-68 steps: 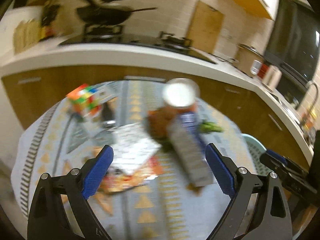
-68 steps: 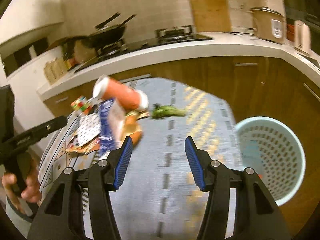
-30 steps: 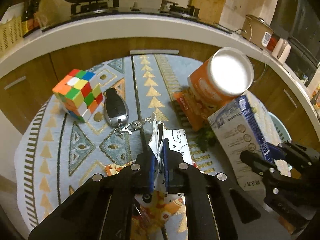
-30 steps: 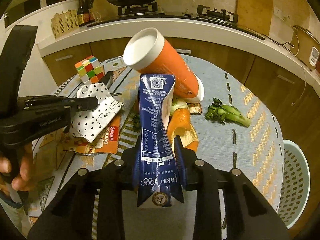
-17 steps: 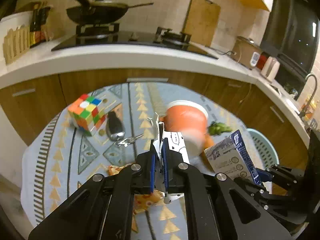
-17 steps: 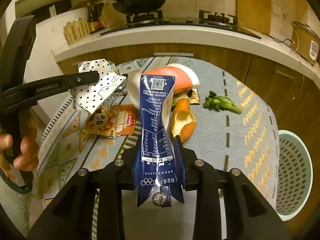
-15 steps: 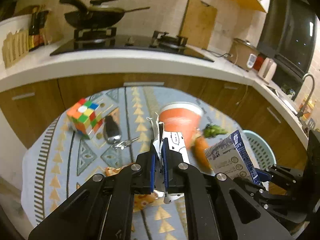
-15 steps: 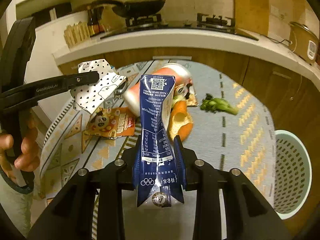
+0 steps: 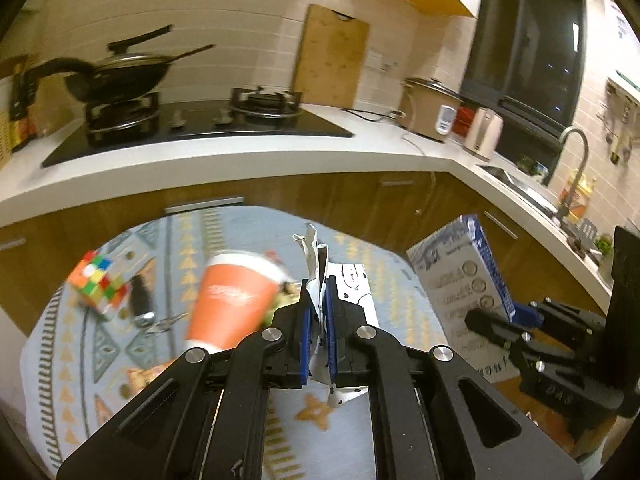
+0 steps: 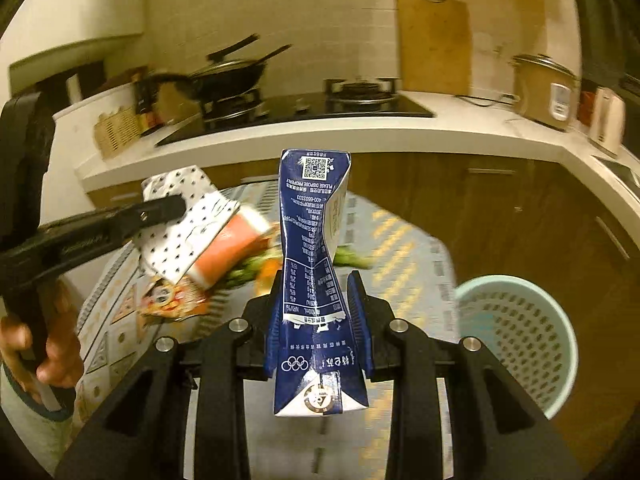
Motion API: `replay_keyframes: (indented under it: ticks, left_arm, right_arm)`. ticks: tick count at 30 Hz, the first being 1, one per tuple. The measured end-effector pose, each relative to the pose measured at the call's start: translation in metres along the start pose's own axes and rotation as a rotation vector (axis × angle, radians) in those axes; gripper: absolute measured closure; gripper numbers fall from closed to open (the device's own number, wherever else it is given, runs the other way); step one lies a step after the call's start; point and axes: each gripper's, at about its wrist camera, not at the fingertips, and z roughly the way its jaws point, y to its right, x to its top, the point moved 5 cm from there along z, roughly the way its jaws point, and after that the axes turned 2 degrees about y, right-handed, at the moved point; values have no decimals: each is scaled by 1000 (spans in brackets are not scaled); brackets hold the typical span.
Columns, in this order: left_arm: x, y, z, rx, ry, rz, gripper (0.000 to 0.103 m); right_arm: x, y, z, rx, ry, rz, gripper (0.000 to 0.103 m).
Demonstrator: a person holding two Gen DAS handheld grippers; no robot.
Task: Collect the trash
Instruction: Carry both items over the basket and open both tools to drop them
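At the far left of the patterned tablecloth [image 9: 72,360], in the left wrist view, a multicoloured puzzle cube [image 9: 98,285] sits beside a dark car key [image 9: 141,305] with a metal ring. Just right of these lies an orange paper cup [image 9: 232,306] on its side, blurred, with bits of green vegetable scrap [image 10: 248,270] and an orange peel [image 10: 267,276] by it in the right wrist view. An orange snack wrapper [image 10: 170,298] lies flat on the cloth nearer the left edge.

The left gripper [image 9: 318,322] is clamped tight on a white, black-dotted paper wrapper [image 9: 352,288], which is lifted above the table and sticks up between the blue pads [image 9: 306,320]. From the right wrist view the same wrapper hangs from the left tool, held by a bare hand [image 10: 52,356].

Further right, the right gripper [image 10: 318,320] is pinched hard on a blue milk carton [image 10: 316,240], crushing its waist; the carton stands upright in the jaws, off the table.

At the near right, below the table edge, stands a pale green perforated waste basket [image 10: 560,344], well apart from both held items.

Beyond, a white kitchen counter [image 9: 240,156] carries a black wok [image 9: 124,76].
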Motion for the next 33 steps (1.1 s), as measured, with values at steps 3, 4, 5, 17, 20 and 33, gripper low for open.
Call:
replay_keyframes:
  ticks: [3, 4, 5, 17, 20, 33]
  left_arm:
    - [2, 23, 14, -26, -13, 32, 98]
    - [3, 32, 21, -37, -21, 43, 98]
    - [3, 38, 25, -45, -26, 49, 98]
    - [-7, 126, 92, -146, -124, 140, 98]
    - [-14, 147, 112, -165, -159, 158, 98]
    - [-54, 195, 180, -206, -296, 185, 96]
  right_arm:
    - [3, 29, -8, -44, 21, 40, 76]
    - [3, 41, -11, -66, 28, 54, 76]
    - [3, 52, -14, -85, 34, 68, 76]
    - [-21, 168, -27, -257, 21, 238, 76]
    - [-32, 196, -21, -303, -13, 281, 76]
    - [-87, 253, 2, -332, -130, 404, 76]
